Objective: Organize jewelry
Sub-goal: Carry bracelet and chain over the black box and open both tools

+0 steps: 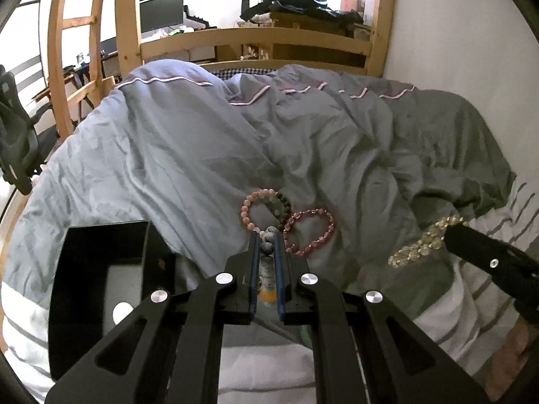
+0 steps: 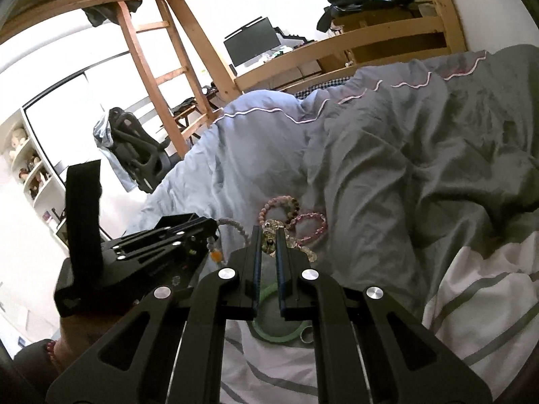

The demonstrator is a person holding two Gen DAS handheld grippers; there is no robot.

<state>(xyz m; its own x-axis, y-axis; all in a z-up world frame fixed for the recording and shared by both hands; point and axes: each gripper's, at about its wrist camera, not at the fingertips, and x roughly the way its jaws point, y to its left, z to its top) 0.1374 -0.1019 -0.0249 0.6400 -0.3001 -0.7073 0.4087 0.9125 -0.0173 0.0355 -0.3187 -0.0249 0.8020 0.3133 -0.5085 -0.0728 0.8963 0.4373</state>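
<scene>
The bed point(image 1: 448, 333) is being covered by a white sheet with grey stripes, and a rumpled grey-blue duvet point(image 1: 188, 155) is being spread across its far part. A multi-coloured bead bracelet point(image 1: 264, 210) and a pink bead bracelet point(image 1: 310, 232) are being carried side by side on the duvet, touching. At the near left a black box point(image 1: 101, 289) is being supported, and a green bangle point(image 2: 274, 331) is being borne by the near sheet.

beaded bracelets point(image 1: 266, 213): 4 | green bangle point(image 2: 269, 326): 1 | black box point(image 1: 101, 289): 1
</scene>
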